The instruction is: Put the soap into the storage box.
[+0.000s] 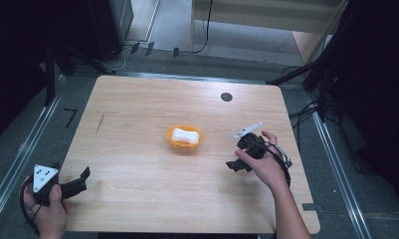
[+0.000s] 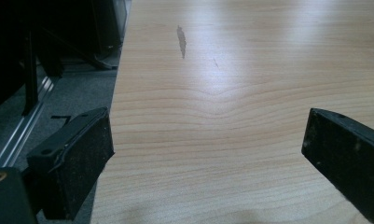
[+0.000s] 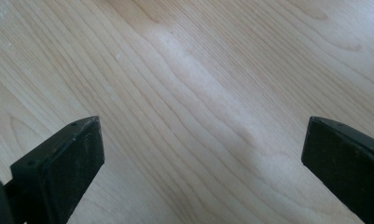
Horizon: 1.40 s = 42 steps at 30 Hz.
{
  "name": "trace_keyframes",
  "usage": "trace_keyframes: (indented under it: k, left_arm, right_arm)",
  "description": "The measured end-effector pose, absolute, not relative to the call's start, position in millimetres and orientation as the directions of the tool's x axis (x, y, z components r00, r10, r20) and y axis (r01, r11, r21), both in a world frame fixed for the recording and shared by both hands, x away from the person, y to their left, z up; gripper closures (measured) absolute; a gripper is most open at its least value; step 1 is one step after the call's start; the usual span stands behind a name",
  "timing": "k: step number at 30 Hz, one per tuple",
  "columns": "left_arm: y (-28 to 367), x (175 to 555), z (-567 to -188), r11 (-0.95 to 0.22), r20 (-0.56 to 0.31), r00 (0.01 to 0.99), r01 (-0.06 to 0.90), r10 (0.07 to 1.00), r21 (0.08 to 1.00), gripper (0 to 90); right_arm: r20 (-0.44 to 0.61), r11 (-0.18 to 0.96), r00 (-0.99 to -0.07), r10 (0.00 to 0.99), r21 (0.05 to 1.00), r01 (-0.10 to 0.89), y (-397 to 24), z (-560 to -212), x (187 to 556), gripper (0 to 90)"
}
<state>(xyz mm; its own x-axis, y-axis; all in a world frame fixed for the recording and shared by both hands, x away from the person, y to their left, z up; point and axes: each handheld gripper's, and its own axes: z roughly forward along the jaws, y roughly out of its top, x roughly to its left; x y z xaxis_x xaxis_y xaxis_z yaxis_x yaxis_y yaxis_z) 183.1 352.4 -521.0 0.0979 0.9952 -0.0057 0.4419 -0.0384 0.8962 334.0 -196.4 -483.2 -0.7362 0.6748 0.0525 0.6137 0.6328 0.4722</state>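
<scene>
Left gripper point(image 1: 62, 186) is held at the wooden bench's point(image 1: 137, 179) near-left corner, fingers apart, nothing between. Right gripper point(image 1: 239, 162) is held at right-centre, fingers likewise apart. Orange bowl point(image 1: 184, 144) with a white block point(image 1: 184, 136) is set mid-bench, between both.

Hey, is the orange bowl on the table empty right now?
No, the orange bowl holds a white object at the middle of the table.

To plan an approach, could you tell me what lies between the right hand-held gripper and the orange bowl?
Bare wooden table in the high view: nothing between the right hand-held gripper and the orange bowl.
</scene>
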Motion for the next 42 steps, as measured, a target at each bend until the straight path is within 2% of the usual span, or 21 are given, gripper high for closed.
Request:
trace_keyframes:
  k: [24, 42]
  left_arm:
    - [352.2, 182.9, -520.9, -0.04, -0.003, 0.096, 0.441, 0.995, 0.897, 2.2]
    - [351.8, 183.0, -521.1, -0.043, 0.001, 0.095, 0.439, 0.995, 0.898, 2.2]
  right_arm:
    - [0.06, 0.449, -0.639, 0.767, 0.661, 0.601, -255.6, -497.6, 291.6, 0.0]
    - [0.061, 0.361, -0.561, 0.825, 0.707, 0.608, -296.8, -512.6, 257.9, 0.0]
